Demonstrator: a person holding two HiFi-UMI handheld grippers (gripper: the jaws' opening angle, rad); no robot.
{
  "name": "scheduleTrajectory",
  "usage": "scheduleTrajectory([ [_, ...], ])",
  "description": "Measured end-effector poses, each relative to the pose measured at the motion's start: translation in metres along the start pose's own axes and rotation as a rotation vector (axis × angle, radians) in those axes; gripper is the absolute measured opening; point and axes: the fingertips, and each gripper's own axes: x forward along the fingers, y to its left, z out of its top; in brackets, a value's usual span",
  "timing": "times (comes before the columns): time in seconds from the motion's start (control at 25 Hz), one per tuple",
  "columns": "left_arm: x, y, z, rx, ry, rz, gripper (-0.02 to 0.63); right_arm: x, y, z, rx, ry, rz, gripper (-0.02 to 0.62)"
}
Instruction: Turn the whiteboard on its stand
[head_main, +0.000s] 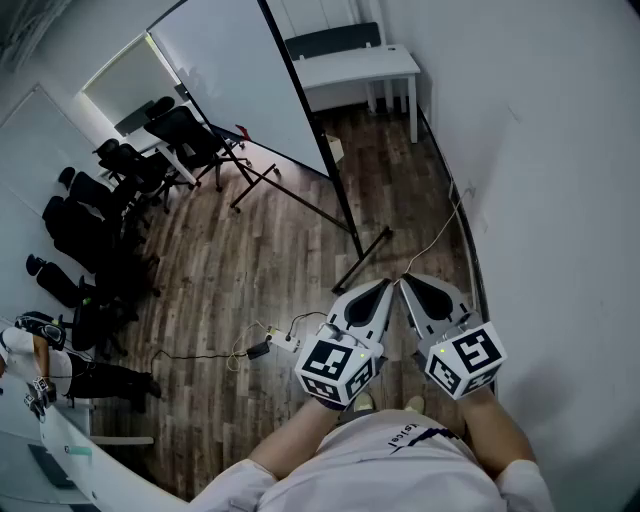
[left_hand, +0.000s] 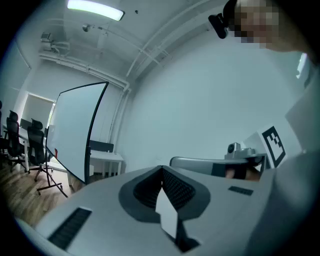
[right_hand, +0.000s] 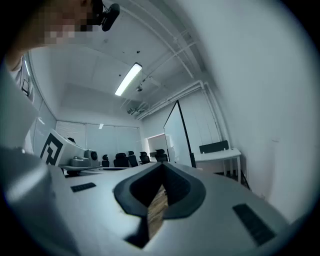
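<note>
The whiteboard stands on its black tripod-like stand across the wood floor, its black-framed edge turned toward me. It also shows in the left gripper view as a tall panel, the whiteboard, and in the right gripper view edge-on, the whiteboard. My left gripper and right gripper are held side by side close to my body, well short of the stand's nearest foot. Both are shut with nothing between their jaws, as seen on the left gripper and the right gripper.
A white desk stands behind the board against the wall. Black office chairs crowd the left side. A power strip with cables lies on the floor just left of my grippers. A white wall runs along the right. A person sits far left.
</note>
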Motion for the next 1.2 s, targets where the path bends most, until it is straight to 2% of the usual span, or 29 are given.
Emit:
scheduleTrajectory([
  [0.4,0.016,-0.011,-0.010,-0.008,0.003,0.037,0.011,-0.016,-0.024,-0.005,0.048,-0.010,0.021,0.012],
  [0.68,0.026,0.004,-0.029,-0.029,0.035,0.090,0.011,-0.019,-0.044,-0.012,0.094,-0.012,0.008,0.014],
  [0.96,0.054,0.055,-0.035,-0.028,0.030,0.101,0.011,0.021,-0.061,-0.025,0.125,-0.015,0.005,0.014],
  [1.2,0.088,0.130,-0.032,-0.025,0.019,0.103,0.011,0.099,-0.077,-0.021,0.091,-0.007,0.010,0.014],
])
